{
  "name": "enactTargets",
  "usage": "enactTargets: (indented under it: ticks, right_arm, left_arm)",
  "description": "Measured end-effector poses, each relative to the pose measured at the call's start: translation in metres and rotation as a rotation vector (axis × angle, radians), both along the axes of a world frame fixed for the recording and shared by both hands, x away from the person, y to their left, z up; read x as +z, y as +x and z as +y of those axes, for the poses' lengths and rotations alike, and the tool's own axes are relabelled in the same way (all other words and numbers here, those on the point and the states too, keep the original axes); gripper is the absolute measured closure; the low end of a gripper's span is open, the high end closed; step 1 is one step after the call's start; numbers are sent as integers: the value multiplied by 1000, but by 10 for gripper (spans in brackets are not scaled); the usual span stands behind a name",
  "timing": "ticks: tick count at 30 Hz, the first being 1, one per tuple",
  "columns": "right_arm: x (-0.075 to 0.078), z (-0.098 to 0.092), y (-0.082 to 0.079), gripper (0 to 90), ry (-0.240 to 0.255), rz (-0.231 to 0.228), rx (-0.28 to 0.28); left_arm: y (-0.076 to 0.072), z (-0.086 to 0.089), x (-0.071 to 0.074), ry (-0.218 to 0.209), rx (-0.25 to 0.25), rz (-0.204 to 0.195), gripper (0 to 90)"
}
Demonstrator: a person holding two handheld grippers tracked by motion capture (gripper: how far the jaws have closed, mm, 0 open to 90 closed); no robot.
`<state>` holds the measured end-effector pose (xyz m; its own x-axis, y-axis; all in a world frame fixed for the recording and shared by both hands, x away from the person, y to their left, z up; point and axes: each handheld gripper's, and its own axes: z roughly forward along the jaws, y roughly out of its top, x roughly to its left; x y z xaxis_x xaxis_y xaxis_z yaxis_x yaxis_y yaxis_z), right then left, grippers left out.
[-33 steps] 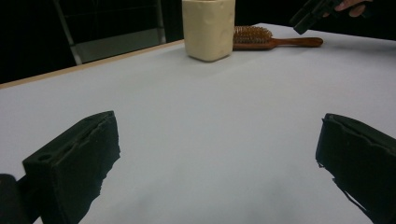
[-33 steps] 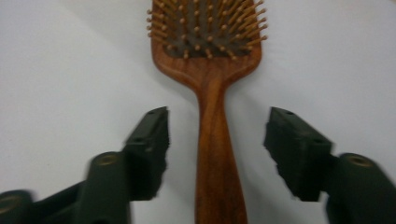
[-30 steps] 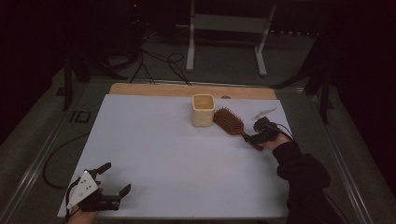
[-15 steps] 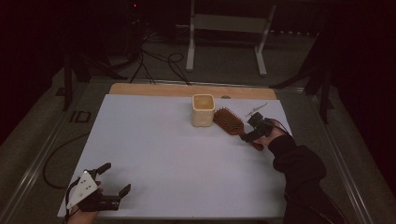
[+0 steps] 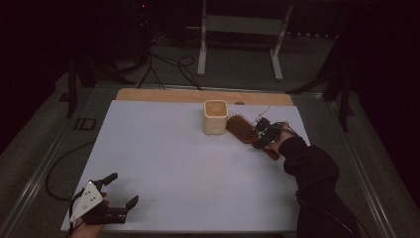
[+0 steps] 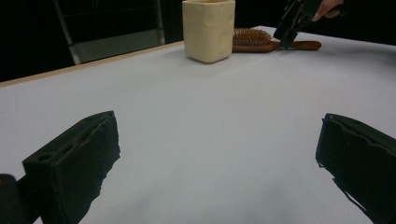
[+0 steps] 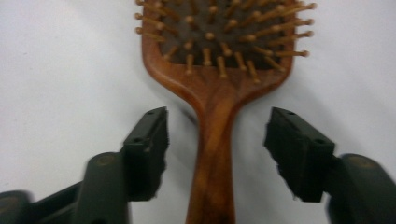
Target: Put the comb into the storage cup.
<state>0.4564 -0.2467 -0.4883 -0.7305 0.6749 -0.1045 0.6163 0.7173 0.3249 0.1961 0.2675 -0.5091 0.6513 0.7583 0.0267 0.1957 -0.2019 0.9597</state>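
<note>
A brown wooden hairbrush (image 5: pixel 244 130) lies bristles up on the white table, just right of a cream cup (image 5: pixel 215 117). My right gripper (image 5: pixel 261 136) hovers over the brush handle (image 7: pixel 214 154); its jaws have just been closing and stand on either side of the handle without touching it. One black pad (image 7: pixel 149 140) is left of the handle and the other is to its right. My left gripper (image 5: pixel 119 191) rests open near the table's front left corner with nothing between its jaws. In the left gripper view the cup (image 6: pixel 208 29) and the hairbrush (image 6: pixel 261 41) stand far off.
A wooden strip (image 5: pixel 198 95) runs along the table's far edge. Beyond it stand a metal frame (image 5: pixel 241 29) and cables (image 5: pixel 168 64) on the dark floor. A broad stretch of white table (image 5: pixel 173 158) lies between the two grippers.
My right gripper has moved left along the brush toward its head and now straddles the handle with narrower jaws. The left gripper has stayed put.
</note>
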Motion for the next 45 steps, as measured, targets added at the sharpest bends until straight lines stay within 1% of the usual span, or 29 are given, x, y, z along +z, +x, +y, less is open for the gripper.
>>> enactTargets:
  ticks: [1,2,4,5,6,8,9,10,12,13,15,16,17,19,20,22,24,26,28,30,33,34,37,40,43,45]
  right_arm:
    - [0,1,1,357,-20,-8,-6]
    - [-1,2,2,383,-18,-1,-12]
    - [-2,3,3,400,-14,8,-14]
    - [-3,3,5,450,-57,14,15]
    - [-3,4,6,490,-71,22,16]
    - [-5,6,8,519,-84,42,26]
    - [-5,5,9,542,-98,41,36]
    - [-5,6,10,563,-87,50,28]
    - [-4,7,12,586,-94,56,29]
    - [-5,8,13,611,-89,68,20]
    - [-5,8,15,631,-91,86,30]
    - [-4,8,16,650,-88,104,27]
    - [-5,8,16,650,-84,111,18]
    - [-5,7,17,661,-79,120,19]
    - [-5,7,17,681,-71,131,3]
    - [-5,6,17,687,-65,132,7]
    - [-6,6,16,690,-65,118,16]
    - [-6,5,16,698,-64,123,10]
    - [-6,4,16,709,-52,131,-1]
    - [-6,6,16,721,-56,140,-32]
    - [-5,7,16,730,-55,146,-53]
    - [-6,7,15,731,-47,145,-64]
    - [-6,5,13,733,-26,123,-66]
    - [-7,1,10,733,1,100,-82]
    - [-7,-1,6,733,25,74,-93]
    - [-8,-1,6,733,32,69,-97]
  left_arm:
    - [0,0,0,0,1,-1,0]
    - [0,0,0,1,0,0,0]
    - [0,0,0,-1,-2,0,0]
    - [0,1,0,-17,-3,0,0]
    - [0,1,0,-17,-3,0,0]
    - [0,2,0,-12,-1,3,0]
    - [0,2,0,-12,-3,1,0]
    - [0,1,0,-13,-2,0,0]
    - [0,1,0,-12,-3,1,0]
    - [-1,1,0,-10,-3,3,0]
    - [0,1,0,-11,-3,1,0]
    - [0,2,0,-14,-3,1,0]
    - [0,2,0,-14,-3,1,0]
    - [0,1,0,-10,-3,2,0]
    - [-1,1,0,-5,-6,2,0]
    - [0,1,0,-11,-7,2,0]
    - [-1,0,-1,-5,-7,6,0]
    - [0,0,0,-7,-8,5,0]
    - [0,0,0,-7,-9,3,0]
    - [0,0,-1,1,-10,7,0]
    - [0,0,-1,-9,-7,7,0]
    - [0,0,-1,-6,-7,7,0]
    - [0,0,-1,-8,-6,8,0]
    - [1,0,-1,-2,-5,10,0]
    - [1,0,-1,-8,-3,10,0]
    - [1,0,-1,-8,-3,10,0]
